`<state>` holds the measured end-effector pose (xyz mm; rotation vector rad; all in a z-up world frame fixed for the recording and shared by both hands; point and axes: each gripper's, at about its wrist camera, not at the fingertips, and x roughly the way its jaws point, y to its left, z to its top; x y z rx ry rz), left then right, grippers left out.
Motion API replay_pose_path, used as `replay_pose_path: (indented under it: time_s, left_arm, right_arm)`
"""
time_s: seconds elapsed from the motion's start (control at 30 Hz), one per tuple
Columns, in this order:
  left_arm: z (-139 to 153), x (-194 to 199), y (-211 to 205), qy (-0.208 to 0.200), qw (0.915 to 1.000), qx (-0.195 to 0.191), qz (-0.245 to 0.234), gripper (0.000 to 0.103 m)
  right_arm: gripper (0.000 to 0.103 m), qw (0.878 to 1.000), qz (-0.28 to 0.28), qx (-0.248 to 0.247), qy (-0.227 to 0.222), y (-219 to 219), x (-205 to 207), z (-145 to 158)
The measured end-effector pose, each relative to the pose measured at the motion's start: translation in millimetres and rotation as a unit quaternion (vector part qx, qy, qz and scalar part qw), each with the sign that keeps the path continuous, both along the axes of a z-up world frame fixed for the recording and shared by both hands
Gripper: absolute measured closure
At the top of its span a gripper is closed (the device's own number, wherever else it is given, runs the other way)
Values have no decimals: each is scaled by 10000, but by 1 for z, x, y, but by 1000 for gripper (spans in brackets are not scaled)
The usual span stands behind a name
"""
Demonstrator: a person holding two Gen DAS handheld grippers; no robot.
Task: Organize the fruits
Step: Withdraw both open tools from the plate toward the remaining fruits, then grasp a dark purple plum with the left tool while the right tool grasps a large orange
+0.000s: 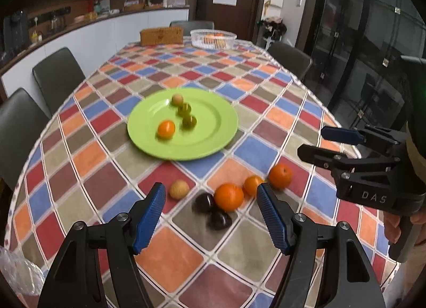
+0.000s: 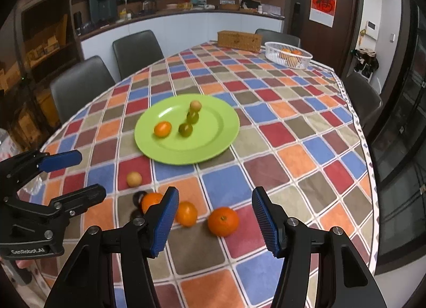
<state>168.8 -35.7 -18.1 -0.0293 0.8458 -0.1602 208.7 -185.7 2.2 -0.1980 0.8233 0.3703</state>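
A green plate [image 1: 213, 132] [image 2: 218, 132] on the chequered cloth holds a small orange [image 1: 166, 128], two green fruits [image 1: 189, 121] and a tan fruit [image 1: 177, 99]. On the cloth nearer me lie a tan fruit [image 1: 179, 188] [image 2: 134, 179], three oranges [image 1: 229, 196] [image 1: 280, 175] [image 2: 223, 221] and two dark plums [image 1: 203, 202]. My left gripper [image 1: 211, 215] [image 2: 89, 175] hovers open over the plums and the middle orange. My right gripper [image 2: 215, 217] [image 1: 316, 141] is open too, with the rightmost orange showing between its fingers, untouched.
A white basket [image 1: 198, 42] [image 2: 271, 51] with oranges and a brown box [image 1: 161, 36] stand at the table's far end. Dark chairs [image 1: 57, 76] line the left side and far end. A clear plastic bag [image 1: 18, 273] lies at the near left edge.
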Motion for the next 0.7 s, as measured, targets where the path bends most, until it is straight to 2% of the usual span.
replay_pose_path:
  time_s: [0.4, 0.7]
  left_arm:
    - [-43, 5, -6, 550, 9983, 158, 75, 33]
    - [-64, 14, -10, 763, 9967, 269, 36, 34]
  right_arm:
    - [45, 9986, 26, -115, 511, -9, 7, -46]
    - [45, 9969, 61, -163, 765, -11, 15, -71]
